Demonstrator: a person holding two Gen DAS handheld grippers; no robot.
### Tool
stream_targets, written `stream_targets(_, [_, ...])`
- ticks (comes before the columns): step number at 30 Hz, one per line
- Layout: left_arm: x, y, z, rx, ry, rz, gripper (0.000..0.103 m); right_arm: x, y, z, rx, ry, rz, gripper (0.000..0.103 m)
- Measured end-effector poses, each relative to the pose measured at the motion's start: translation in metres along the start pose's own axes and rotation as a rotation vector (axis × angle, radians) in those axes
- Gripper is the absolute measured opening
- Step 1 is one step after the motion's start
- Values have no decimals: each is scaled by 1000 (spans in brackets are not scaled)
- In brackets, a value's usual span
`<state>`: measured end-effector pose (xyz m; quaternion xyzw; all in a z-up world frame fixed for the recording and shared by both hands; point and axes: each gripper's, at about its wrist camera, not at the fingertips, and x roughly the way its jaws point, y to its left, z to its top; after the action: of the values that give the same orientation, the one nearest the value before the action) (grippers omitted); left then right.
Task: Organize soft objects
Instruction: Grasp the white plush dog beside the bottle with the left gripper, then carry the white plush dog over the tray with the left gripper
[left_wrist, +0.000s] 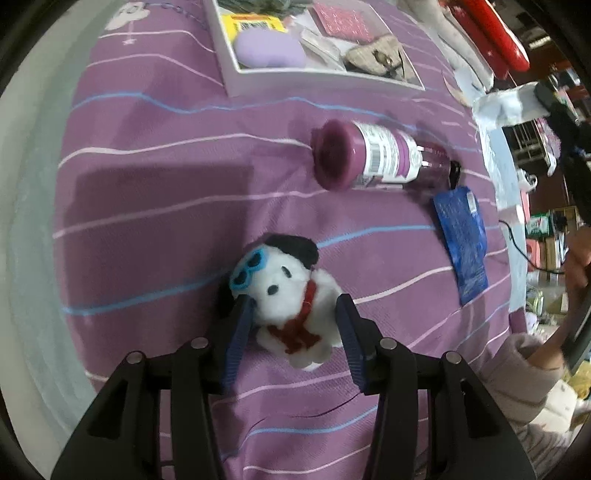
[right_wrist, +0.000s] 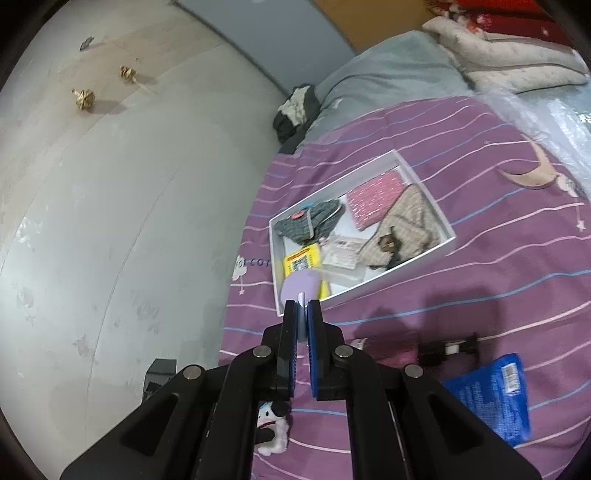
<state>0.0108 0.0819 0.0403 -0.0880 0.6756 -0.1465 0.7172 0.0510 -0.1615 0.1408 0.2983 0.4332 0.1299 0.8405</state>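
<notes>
1. Plush dog (left_wrist: 291, 295) lies on the purple striped bedspread (left_wrist: 147, 206), between the left gripper (left_wrist: 293, 306) fingers, nearer the camera than the bottle (left_wrist: 373, 157).
2. Left fingers (left_wrist: 238, 328) are partly open and straddle the toy's body; the pads look close to the fur on both sides, but I cannot tell if they press it yet. Not a firm grip.
3. Right gripper (right_wrist: 303, 308) is closed and empty, above the bed, pointing toward the white box (right_wrist: 424, 254).
4. Dog's long axis runs head-to-feet, roughly along the fingers: head with blue goggles points away and left in the left wrist view, feet toward the camera. Face up.
5. Risk: soft fur compresses, so a shallow pinch may slip off on lifting.
6. Risk: fingers could snag the bedspread fabric beneath and drag it up with the toy.
7. Box already holds a purple cushion (left_wrist: 269, 50), pouches and a yellow pack; a drop into the crowded part may leave the toy over the rim.
</notes>
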Motion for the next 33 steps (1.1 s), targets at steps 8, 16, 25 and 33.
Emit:
stream_targets(8, [12,-1,7,-52,-65,35,36,-30,-29,4,63,-62,-23,4])
stream_targets(16, [-14,-14,10,-34,-260,117,8,-27,-30,4,62,-52,-9,4])
stream_targets(25, [-15,-15,16,-15,-275,139,1,17,-10,-3,7,61,19,4])
stream_targets(33, [-3,2,16,-70,-129,130,54,48,3,-13,-31,145,11,4])
